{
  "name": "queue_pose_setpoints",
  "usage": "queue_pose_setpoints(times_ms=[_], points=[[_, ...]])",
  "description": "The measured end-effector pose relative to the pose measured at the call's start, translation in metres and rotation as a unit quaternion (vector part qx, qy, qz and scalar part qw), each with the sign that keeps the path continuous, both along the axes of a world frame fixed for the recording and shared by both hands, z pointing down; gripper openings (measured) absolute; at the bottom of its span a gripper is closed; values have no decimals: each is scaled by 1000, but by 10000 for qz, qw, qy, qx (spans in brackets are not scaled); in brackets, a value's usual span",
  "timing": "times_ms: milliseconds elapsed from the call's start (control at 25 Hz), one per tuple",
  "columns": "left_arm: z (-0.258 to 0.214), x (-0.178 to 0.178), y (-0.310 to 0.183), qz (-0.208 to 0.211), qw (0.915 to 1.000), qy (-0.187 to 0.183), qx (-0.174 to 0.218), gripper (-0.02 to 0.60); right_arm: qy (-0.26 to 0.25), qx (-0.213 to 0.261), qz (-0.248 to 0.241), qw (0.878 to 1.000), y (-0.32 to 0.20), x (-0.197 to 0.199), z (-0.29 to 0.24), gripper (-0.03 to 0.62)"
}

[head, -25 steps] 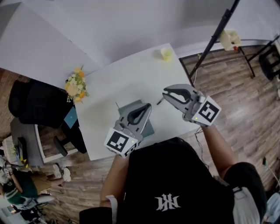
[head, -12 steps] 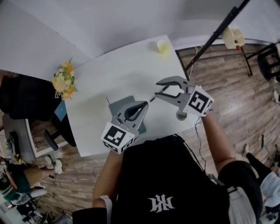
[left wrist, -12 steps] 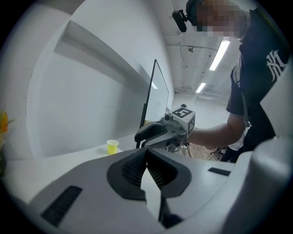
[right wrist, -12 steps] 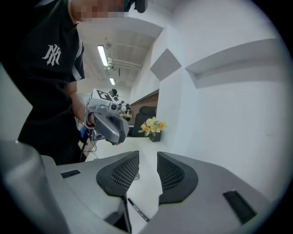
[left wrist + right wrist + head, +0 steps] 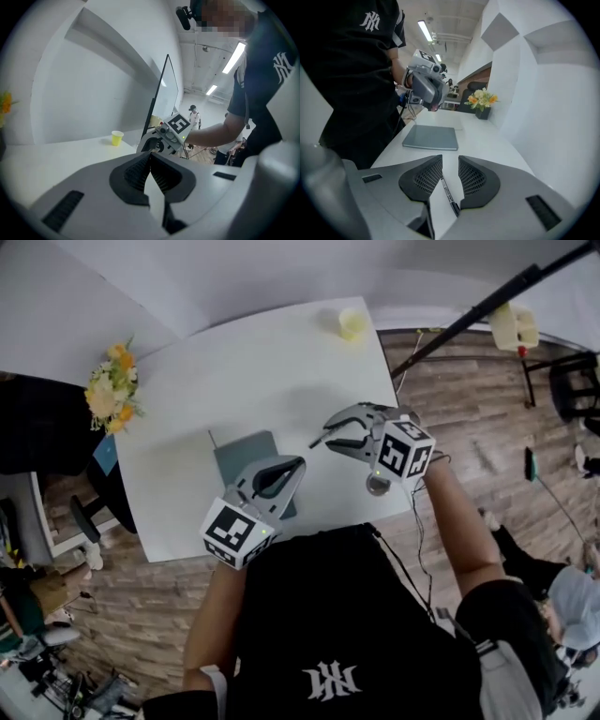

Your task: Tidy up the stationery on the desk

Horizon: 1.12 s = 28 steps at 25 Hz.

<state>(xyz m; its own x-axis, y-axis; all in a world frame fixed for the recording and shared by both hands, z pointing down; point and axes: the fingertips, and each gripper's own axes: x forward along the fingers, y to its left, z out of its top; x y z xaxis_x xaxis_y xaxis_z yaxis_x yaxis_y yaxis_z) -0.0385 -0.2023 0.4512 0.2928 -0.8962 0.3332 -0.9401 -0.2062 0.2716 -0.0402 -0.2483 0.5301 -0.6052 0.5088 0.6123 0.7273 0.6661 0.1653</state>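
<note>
A slim black pen [image 5: 446, 191] lies on the white desk [image 5: 244, 371], running lengthwise in the gap between my right gripper's jaws. My right gripper [image 5: 449, 171] is open a little, and neither pad touches the pen. In the head view that gripper [image 5: 324, 439] sits low at the desk's right side, with the pen's dark end [image 5: 317, 442] at its tips. A grey notebook [image 5: 234, 457] lies flat near the desk's front edge. My left gripper [image 5: 298, 465] hovers over the notebook's right part, its jaws shut on nothing [image 5: 150, 159].
A yellow paper cup [image 5: 352, 322] stands at the desk's far right corner. A bunch of yellow and orange flowers [image 5: 111, 395] sits at the left edge. A black stand pole [image 5: 487, 306] slants beside the desk on the right. The person's body is against the front edge.
My right gripper has drawn leftward and lower over the pen. The left gripper stays above the notebook. The head camera has shifted, so the desk sits higher in view.
</note>
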Motion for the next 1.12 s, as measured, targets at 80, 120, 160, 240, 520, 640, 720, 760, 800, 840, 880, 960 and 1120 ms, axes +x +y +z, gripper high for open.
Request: queue_pose_setpoints(times_ms=[80,120,160,240,520,640,720,760,800,840,880,960,1120], points=[[3,1,1,-20,10000,58,-34,5,170,118,-118,9997,-1,3,15,126],[5,1,2,-31,9999,91,-50,4,261,174,-179,9993,-1,4,23,126],[8,2,3,-40,9999,120,-72,4,365,244,-241,9987,-1,5,33,126],[12,3,6,-28,9998,149,-124,5,593,395,-344,9969,-3,8,52,126],[17,8,10,15,9993,182,-329,4,1024,637,-395,9919,-16,12,93,124],[20,13,14,22,9993,208,-294,4,1110,664,-397,9908,-21,13,100,120],[22,15,17,32,9992,218,-320,4,1187,720,-447,9893,-23,16,105,110],[22,14,17,18,9991,234,-354,5,1212,748,-465,9887,-25,16,106,106],[22,13,17,-12,9989,269,-383,5,1232,778,-477,9882,-26,16,107,104],[22,12,17,-48,9987,324,-389,5,1256,810,-489,9876,-28,16,109,103],[23,11,18,-76,9985,390,-374,5,1285,839,-509,9868,-28,16,111,103],[26,12,23,-117,9983,455,-357,5,1344,877,-553,9855,-30,19,116,97],[27,11,26,-203,9983,411,-369,4,1360,830,-566,9856,-32,21,119,75]])
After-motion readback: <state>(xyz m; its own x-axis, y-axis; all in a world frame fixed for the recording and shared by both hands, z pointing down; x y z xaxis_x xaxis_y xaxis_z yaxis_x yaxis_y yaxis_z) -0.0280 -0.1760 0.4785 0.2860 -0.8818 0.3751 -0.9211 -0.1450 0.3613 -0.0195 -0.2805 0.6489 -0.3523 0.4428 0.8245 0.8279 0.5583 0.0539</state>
